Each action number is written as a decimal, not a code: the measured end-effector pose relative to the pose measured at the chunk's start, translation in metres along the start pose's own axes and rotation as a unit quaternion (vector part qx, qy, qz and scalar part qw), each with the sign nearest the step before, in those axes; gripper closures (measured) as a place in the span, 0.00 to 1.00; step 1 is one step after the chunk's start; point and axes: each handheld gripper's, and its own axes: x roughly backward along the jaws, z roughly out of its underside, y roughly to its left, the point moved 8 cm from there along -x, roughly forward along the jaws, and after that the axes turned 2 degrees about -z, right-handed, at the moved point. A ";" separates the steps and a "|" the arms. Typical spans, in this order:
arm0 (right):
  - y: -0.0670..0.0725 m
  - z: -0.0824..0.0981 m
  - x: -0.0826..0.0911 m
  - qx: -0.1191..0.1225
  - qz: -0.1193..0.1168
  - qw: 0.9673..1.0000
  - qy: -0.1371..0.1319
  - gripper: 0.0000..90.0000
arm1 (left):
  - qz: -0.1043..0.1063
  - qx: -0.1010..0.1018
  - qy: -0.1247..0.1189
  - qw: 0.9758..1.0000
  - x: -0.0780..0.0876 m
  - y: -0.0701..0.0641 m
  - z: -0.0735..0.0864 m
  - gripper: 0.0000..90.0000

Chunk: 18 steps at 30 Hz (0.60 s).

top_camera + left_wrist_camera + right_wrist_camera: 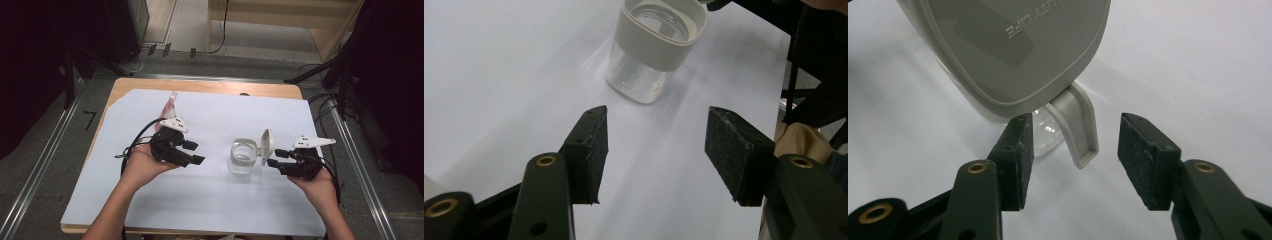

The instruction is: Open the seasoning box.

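Both grippers' fingers (1148, 160) open, gripping nothing; clear glass jar (242, 159) w/ grey lid (267, 143) flipped up

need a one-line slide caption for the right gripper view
Right gripper with open jaws at the hinge tab of a clear jar's flipped-up grey lid on the white table.

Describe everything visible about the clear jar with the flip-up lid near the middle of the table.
The jar is a small, clear, rounded-square container, glass or plastic by its look, with a pale grey collar around its mouth. It stands upright on the white sheet and looks empty. Its grey lid, with faint lettering on the face seen in the right gripper view, is swung up on a hinge strap at the jar's right side. The strap lies between the right gripper's open jaws, with no pad pressing on it.
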 end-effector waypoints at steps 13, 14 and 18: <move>-0.005 -0.002 -0.001 -0.001 -0.004 1.000 0.001 0.52 | -0.022 0.023 -0.003 0.999 0.021 0.010 0.019 0.49; -0.005 -0.002 -0.001 0.000 -0.004 1.000 0.002 0.52 | -0.025 0.027 -0.003 0.999 0.024 0.012 0.022 0.49; -0.006 -0.002 -0.002 -0.002 -0.006 1.000 0.002 0.52 | -0.027 0.033 -0.006 0.999 0.032 0.014 0.028 0.50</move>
